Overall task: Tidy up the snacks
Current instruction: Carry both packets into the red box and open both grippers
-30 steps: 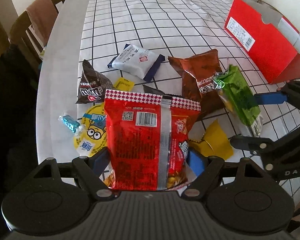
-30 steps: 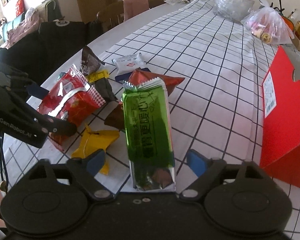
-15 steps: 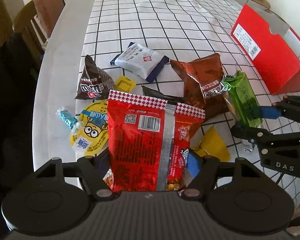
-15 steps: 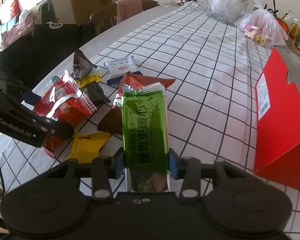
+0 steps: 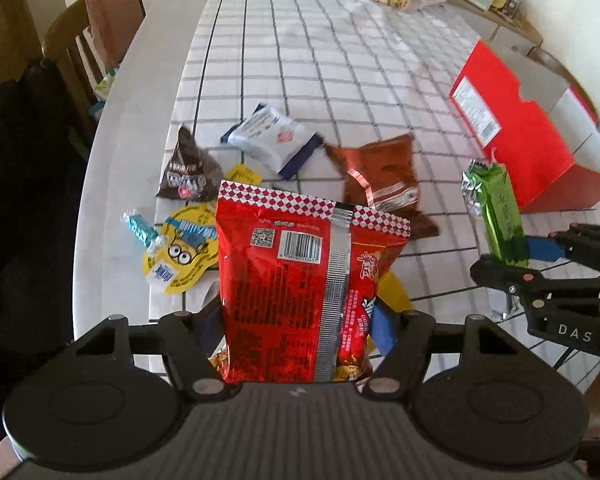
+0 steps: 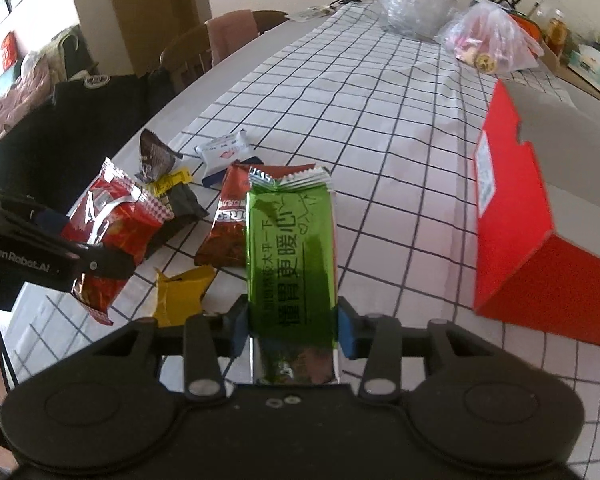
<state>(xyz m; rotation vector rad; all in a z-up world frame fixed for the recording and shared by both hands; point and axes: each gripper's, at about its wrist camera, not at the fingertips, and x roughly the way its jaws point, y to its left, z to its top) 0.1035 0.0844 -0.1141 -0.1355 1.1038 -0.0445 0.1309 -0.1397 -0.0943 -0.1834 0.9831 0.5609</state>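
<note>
My left gripper (image 5: pixel 296 320) is shut on a red snack bag (image 5: pixel 292 272) with a checkered top edge, held upright above the table. To its right, my right gripper (image 6: pixel 292 324) is shut on a green foil packet (image 6: pixel 292 240), its pads pressing both long sides. In the left wrist view the green packet (image 5: pixel 500 216) hangs clear of the table in front of an open red box (image 5: pixel 512 136). On the cloth lie a brown bag (image 5: pixel 380 172), a white and blue packet (image 5: pixel 272 136), a dark triangular pack (image 5: pixel 188 172), a yellow round pack (image 5: pixel 180 248) and a yellow wrapper (image 6: pixel 180 292).
The red box (image 6: pixel 508 216) stands at the right with its white inside showing. Plastic bags (image 6: pixel 488 44) sit at the far end of the checked tablecloth (image 6: pixel 360 92). Wooden chairs (image 5: pixel 100 28) line the left table edge, with dark clothing beside them.
My right gripper went from wide open around the green packet to shut on it. Both grippers have risen a little, lifting the green packet and the red bag.
</note>
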